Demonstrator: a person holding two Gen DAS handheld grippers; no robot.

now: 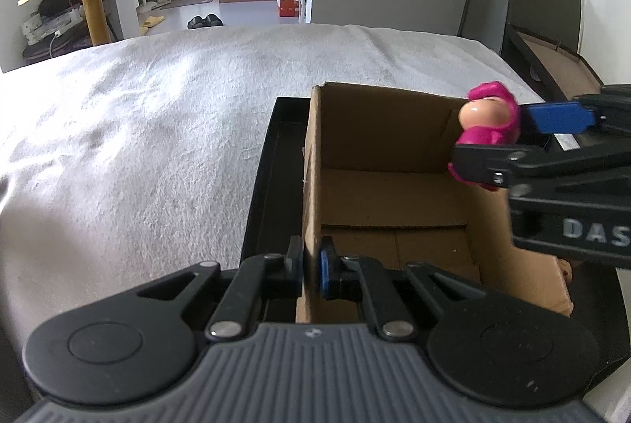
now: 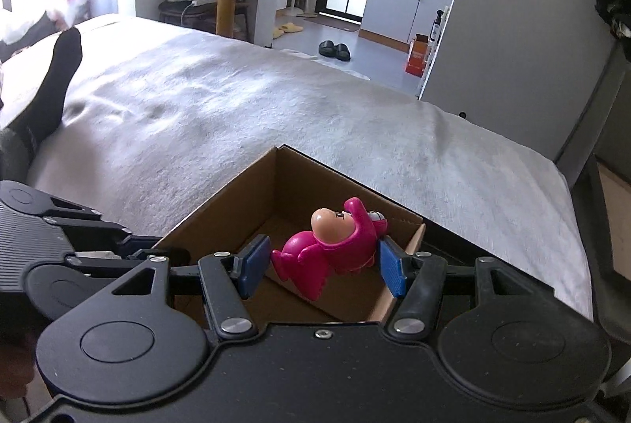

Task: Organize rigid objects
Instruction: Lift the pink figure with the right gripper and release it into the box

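Steadying the box [image 1: 394, 194] near the bed's [image 1: 157, 146] corner: left gripper [image 1: 311, 267] pinches its wall; right gripper [image 2: 321, 259], jaws parted, apparently dropping the toy [image 2: 335, 245] inside.

Black tray [image 1: 276, 154] largely behind cardboard box [image 1: 394, 194]

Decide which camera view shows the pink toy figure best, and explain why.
The right wrist view: the pink toy figure shows whole between the right gripper fingers, over the cardboard box. The left wrist view shows it partly hidden by a finger.
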